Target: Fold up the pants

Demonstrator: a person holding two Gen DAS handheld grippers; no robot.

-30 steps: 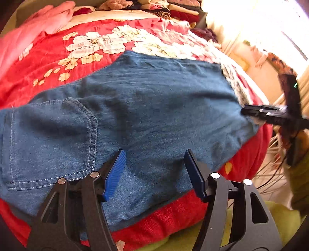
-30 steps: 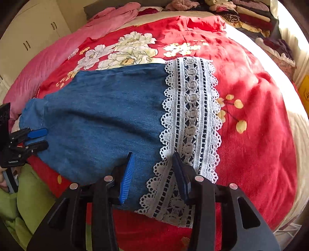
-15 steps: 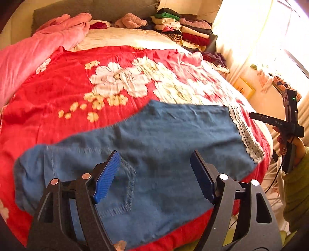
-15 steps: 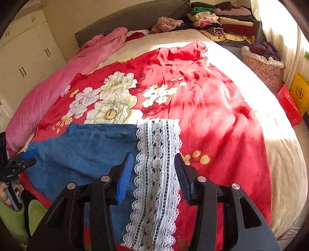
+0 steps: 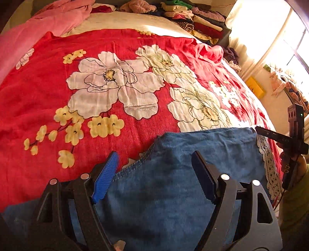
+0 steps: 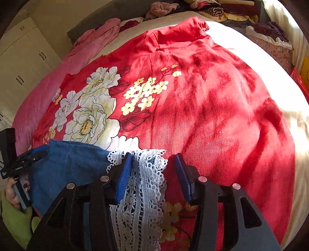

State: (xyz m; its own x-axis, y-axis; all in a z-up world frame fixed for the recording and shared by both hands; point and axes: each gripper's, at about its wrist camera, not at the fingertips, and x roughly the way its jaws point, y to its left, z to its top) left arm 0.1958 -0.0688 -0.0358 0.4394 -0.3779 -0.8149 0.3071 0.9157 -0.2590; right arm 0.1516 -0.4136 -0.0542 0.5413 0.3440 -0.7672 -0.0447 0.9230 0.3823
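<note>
- Left gripper (image 5: 154, 177) first: I'm seeing its jaws standing wide apart and still opening, nothing pinched. The blue pads are hovering over the denim, and the stitched edge of the pants (image 5: 173, 183) is running right between them, closer to the left pad.
- Right gripper (image 6: 152, 175): jaws are apart too, less wide, and opening. The white lace hem (image 6: 143, 193) is lying between them, hugging the left pad (image 6: 123, 173); I can't tell if it's actually touching. The right pad is sitting over bare red fabric.
- The pants are lying flat at the near edge of the bed, mostly under and between the two grippers, denim stretching from the left one across to the lace end under the right one.
- Off to the right of the left jaws I'm catching the right gripper side-on at the lace end, a hand holding its grip.
- Past both sets of jaws, the red floral bedspread (image 5: 48, 96) is filling most of the view.
- Further out, a pink blanket (image 5: 29, 38) is bunching up on the left, and stacks of folded clothes (image 5: 193, 17) are sitting at the far end.
</note>
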